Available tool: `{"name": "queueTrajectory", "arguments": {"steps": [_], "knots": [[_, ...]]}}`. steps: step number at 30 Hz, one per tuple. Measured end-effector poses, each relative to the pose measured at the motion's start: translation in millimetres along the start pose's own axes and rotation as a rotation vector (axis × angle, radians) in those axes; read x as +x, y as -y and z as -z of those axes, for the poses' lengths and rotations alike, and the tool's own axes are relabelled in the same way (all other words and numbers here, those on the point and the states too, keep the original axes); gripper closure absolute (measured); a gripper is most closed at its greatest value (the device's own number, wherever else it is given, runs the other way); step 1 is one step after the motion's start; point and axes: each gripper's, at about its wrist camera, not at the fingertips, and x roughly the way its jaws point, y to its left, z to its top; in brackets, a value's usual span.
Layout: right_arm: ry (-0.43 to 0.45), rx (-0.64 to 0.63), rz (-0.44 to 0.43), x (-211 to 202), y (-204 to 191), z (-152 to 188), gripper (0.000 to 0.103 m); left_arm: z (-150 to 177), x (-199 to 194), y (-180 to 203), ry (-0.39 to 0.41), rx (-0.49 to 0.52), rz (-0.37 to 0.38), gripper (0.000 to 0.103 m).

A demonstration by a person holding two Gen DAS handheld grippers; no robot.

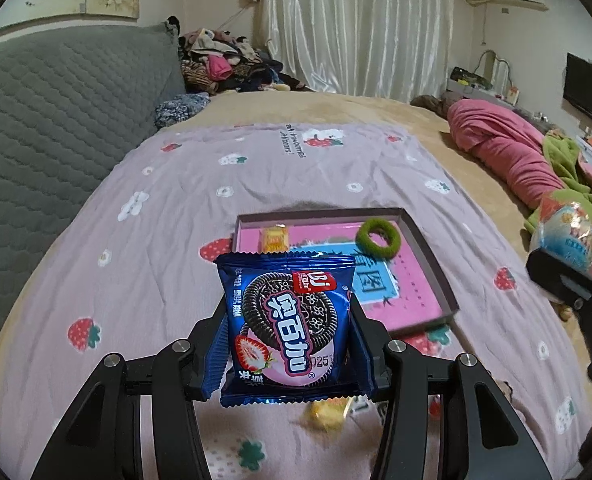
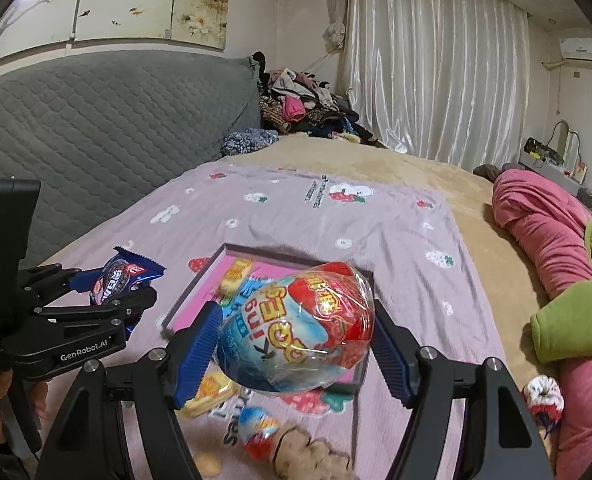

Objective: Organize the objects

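My left gripper is shut on a blue cookie packet and holds it above the bed, short of a shallow pink-lined box. The box holds a green hair ring and a yellow snack. My right gripper is shut on a wrapped red-and-blue toy egg, held over the box. The left gripper with the packet also shows at the left of the right wrist view.
The bed has a pink strawberry sheet. On the sheet near me lie a yellow snack, a smaller egg, a furry brown item and a red-white scrunchie. Pink and green blankets lie right; a grey headboard stands left.
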Motion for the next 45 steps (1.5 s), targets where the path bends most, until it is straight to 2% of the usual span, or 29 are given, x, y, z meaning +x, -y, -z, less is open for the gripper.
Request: {"name": "queueTrajectory", "arguments": {"steps": [10, 17, 27, 32, 45], "knots": [[-0.006, 0.000, 0.001, 34.5, 13.3, -21.9, 0.031, -26.8, 36.3, -5.2, -0.006, -0.001, -0.004, 0.050], [-0.029, -0.003, 0.000, 65.2, 17.1, -22.7, 0.031, -30.8, 64.3, -3.6, -0.019, 0.001, -0.006, 0.050], [-0.070, -0.006, -0.005, 105.4, 25.7, -12.5, 0.031, -17.5, 109.1, -10.4, -0.057, -0.005, -0.009, 0.050], [-0.089, -0.002, 0.001, 123.6, 32.5, -3.1, 0.031, -8.4, 130.5, -9.8, -0.080, 0.007, -0.034, 0.050], [-0.201, 0.008, -0.007, 175.1, 45.5, 27.6, 0.031, 13.0, 175.7, -13.3, -0.141, -0.007, -0.031, 0.050]]}}
